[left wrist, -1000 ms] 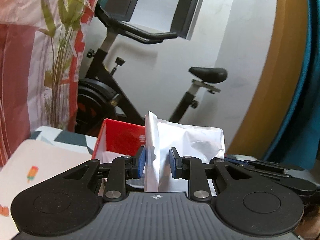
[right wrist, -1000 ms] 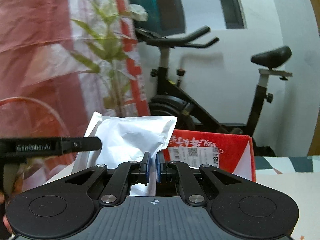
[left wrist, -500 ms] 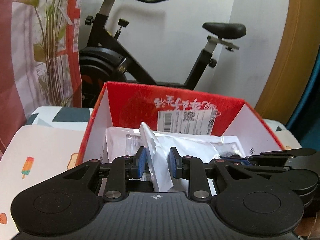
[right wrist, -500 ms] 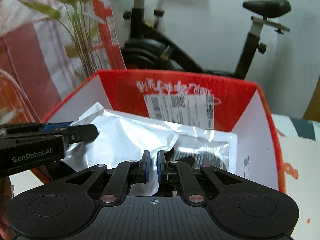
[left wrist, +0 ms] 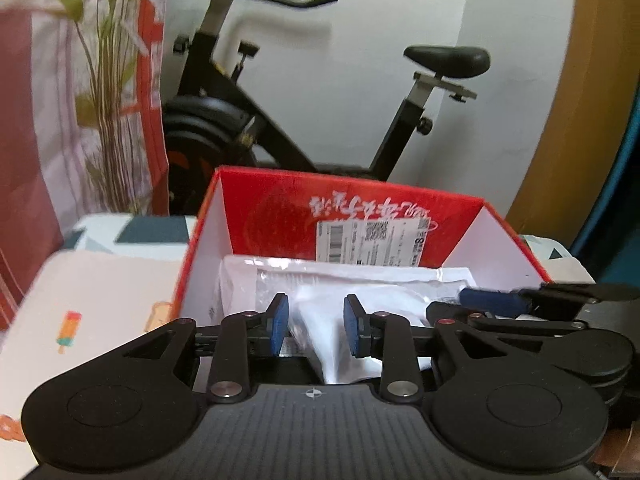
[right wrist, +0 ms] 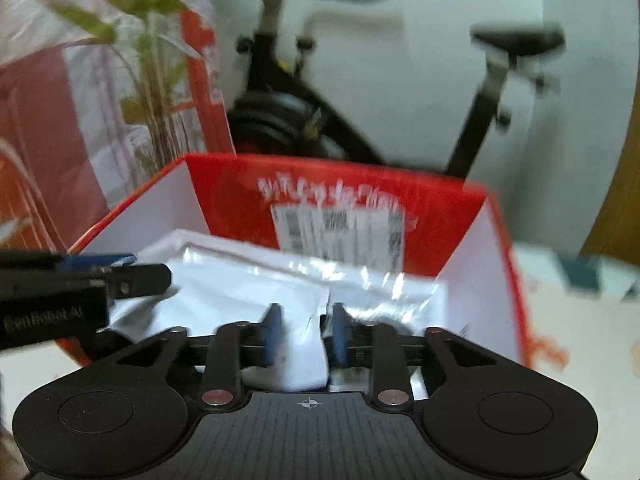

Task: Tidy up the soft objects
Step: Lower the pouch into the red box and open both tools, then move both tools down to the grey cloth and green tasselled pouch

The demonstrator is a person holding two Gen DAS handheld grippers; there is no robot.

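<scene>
A white soft pouch lies in the red cardboard box on top of clear plastic packets. My left gripper straddles one end of the pouch; its jaws are opening and the blue pads stand apart from it. The right gripper shows at the right in this view. In the right wrist view the pouch spreads across the box. My right gripper has its jaws opening around the pouch's other end, with the pads off it. The left gripper reaches in from the left.
An exercise bike stands behind the box against a white wall. A plant in plastic wrap is at the left. The box sits on a table with a printed cloth. A yellow-brown frame is at the right.
Both grippers came down with the pouch from in front of the bike into the red box. Both pairs of jaws have since parted and let go of the pouch, which now rests inside.
</scene>
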